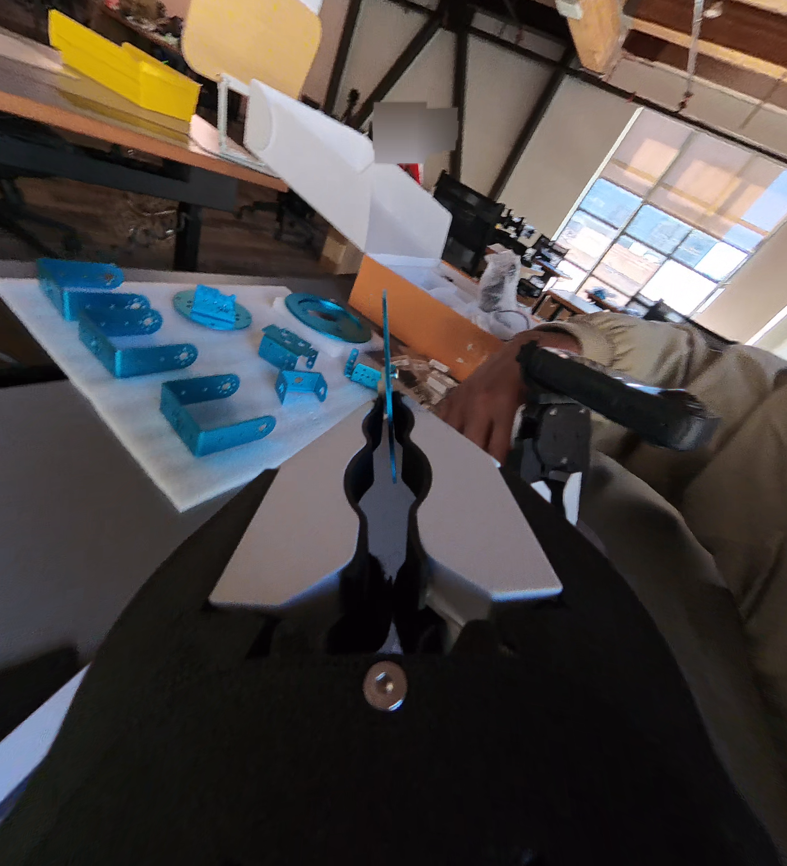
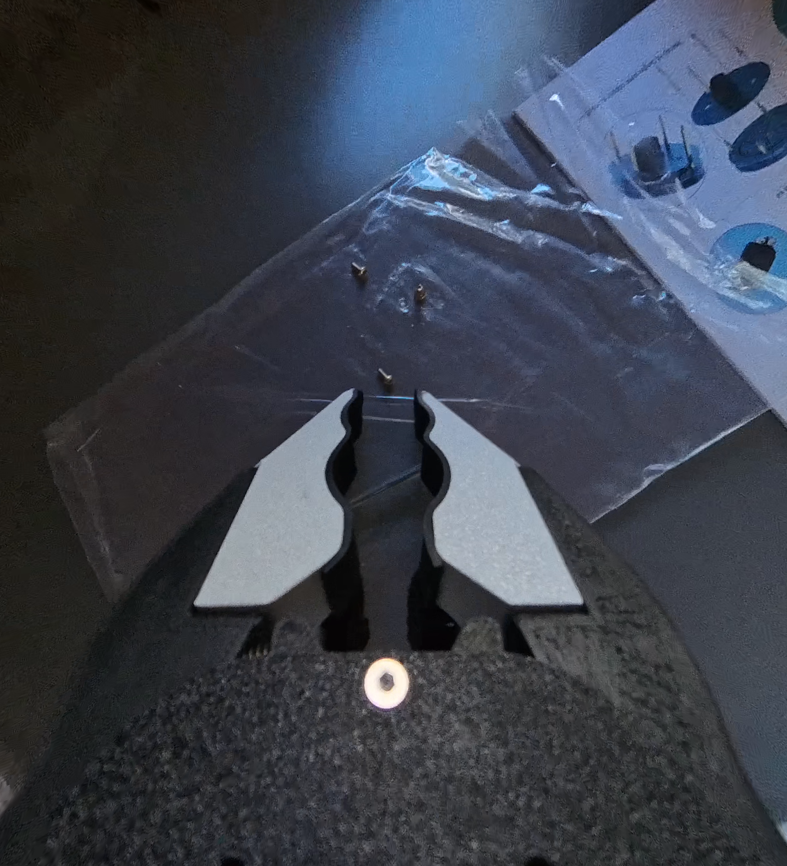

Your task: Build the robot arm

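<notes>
My left gripper [image 1: 387, 398] is shut on a thin blue metal plate [image 1: 386, 347], held edge-on and upright, with a small screw [image 1: 393, 373] sticking out of it near the fingertips. My right gripper [image 2: 387, 398] is open and empty, pointing down at a clear plastic bag [image 2: 475, 337] on a dark table. Three small screws lie on the bag: the nearest one [image 2: 386, 377] is just ahead of the fingertips, two more [image 2: 359, 271] [image 2: 420, 294] are farther on. The right gripper also shows in the left wrist view [image 1: 555, 436], held by a hand.
A white foam sheet [image 1: 115, 421] carries several blue metal brackets [image 1: 213, 421] and round blue plates [image 1: 328, 316]. An open orange box with white foam [image 1: 410, 318] stands behind it. A printed instruction sheet [image 2: 710, 187] lies right of the bag. A person's sleeve [image 1: 710, 468] is at right.
</notes>
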Demonstrator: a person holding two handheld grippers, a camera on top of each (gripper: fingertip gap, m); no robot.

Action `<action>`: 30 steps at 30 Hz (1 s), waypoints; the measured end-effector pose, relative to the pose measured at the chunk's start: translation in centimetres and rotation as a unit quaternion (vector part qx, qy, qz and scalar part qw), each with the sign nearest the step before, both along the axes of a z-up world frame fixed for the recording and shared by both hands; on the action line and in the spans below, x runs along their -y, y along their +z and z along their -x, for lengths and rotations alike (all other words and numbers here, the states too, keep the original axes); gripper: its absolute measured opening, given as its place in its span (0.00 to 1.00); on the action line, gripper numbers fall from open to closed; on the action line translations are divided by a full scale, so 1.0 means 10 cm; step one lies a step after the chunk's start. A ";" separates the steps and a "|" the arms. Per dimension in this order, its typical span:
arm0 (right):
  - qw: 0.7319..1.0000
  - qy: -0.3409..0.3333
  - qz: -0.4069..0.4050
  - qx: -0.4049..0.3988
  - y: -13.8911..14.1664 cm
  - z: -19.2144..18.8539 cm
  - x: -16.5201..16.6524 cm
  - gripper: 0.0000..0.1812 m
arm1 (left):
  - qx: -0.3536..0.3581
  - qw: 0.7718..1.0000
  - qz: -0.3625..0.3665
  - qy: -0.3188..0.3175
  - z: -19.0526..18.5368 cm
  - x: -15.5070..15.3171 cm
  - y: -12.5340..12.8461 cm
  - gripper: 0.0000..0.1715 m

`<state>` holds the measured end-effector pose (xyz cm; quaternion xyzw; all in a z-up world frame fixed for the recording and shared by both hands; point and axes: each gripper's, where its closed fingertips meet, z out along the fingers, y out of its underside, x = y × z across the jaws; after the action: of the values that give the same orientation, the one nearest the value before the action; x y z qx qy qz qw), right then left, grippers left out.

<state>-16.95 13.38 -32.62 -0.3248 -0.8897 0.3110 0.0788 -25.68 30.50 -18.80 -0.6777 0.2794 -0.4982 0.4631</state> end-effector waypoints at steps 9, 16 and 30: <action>0.996 0.076 0.046 -0.027 -0.02 0.06 0.08 0.09 | 0.025 0.999 0.005 -0.033 0.07 0.13 -0.11 0.02; 0.992 0.111 0.052 -0.019 -0.06 0.01 0.13 0.07 | 0.016 0.999 -0.013 -0.034 0.08 0.22 -0.12 0.02; 0.992 0.098 0.041 -0.066 -0.09 0.03 0.11 0.02 | 0.008 0.999 -0.004 -0.032 0.04 0.20 -0.21 0.02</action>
<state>-17.28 12.26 -33.49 -0.2179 -0.8963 0.3746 0.0935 -26.12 28.51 -20.91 -0.6625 0.2995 -0.5167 0.4521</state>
